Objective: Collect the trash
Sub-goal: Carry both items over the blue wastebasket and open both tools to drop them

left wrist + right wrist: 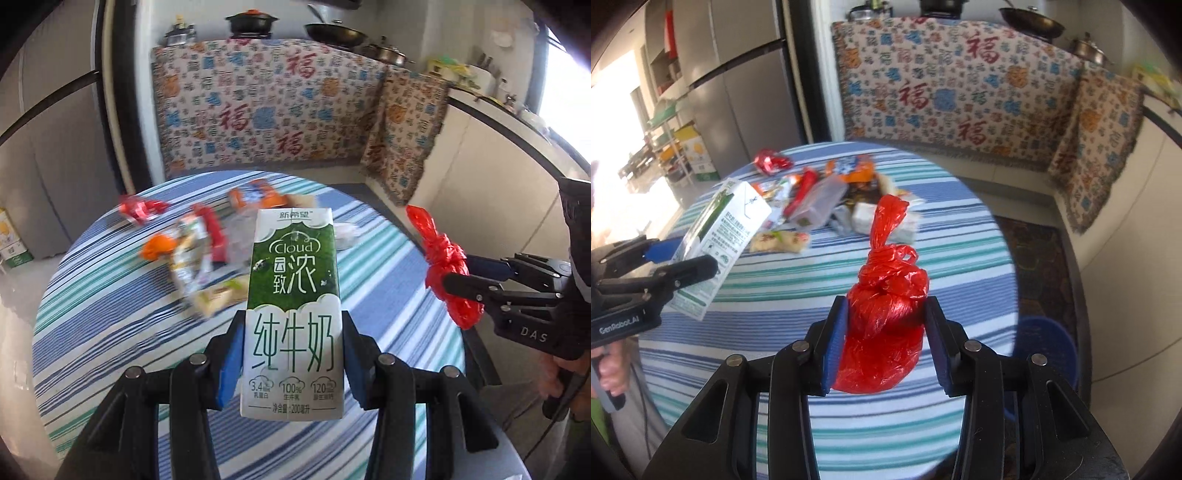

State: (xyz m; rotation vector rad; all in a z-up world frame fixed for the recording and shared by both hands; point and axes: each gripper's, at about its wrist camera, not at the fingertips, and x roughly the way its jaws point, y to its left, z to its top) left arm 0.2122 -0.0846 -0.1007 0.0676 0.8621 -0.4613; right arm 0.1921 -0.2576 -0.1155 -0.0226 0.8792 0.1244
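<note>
Patterned cloth: a woven throw draped over the counter behind, cream with blue, orange and red motifs; the large red character 福 repeats across it.
Table: round, covered with a cloth of blue, teal and white stripes.
Trash pile: crumpled wrappers, a clear plastic box and red and orange packets lie clustered at the far side of the table; blurred, so their print cannot be read.
Blue bucket: stands on the floor just beyond the table's edge in the right wrist view.
Left tool: jaws partly closed, blue pads pressing both sides of the milk carton, which it holds lifted above the table; its black body reads "GenRobot.AI" in the right wrist view.
Right tool: jaws partly closed, blue pads clamping the lower bulge of the red bag, raised clear of the table; "DAS" shows on its body in the left wrist view.
Milk carton: rectangular paper box, green and white, upright in the grip; reads "Cloud", 云致浓, 纯牛奶, "100%".
Red bag: thin glossy plastic, crinkled, knotted at the top with a twisted tail pointing up.
</note>
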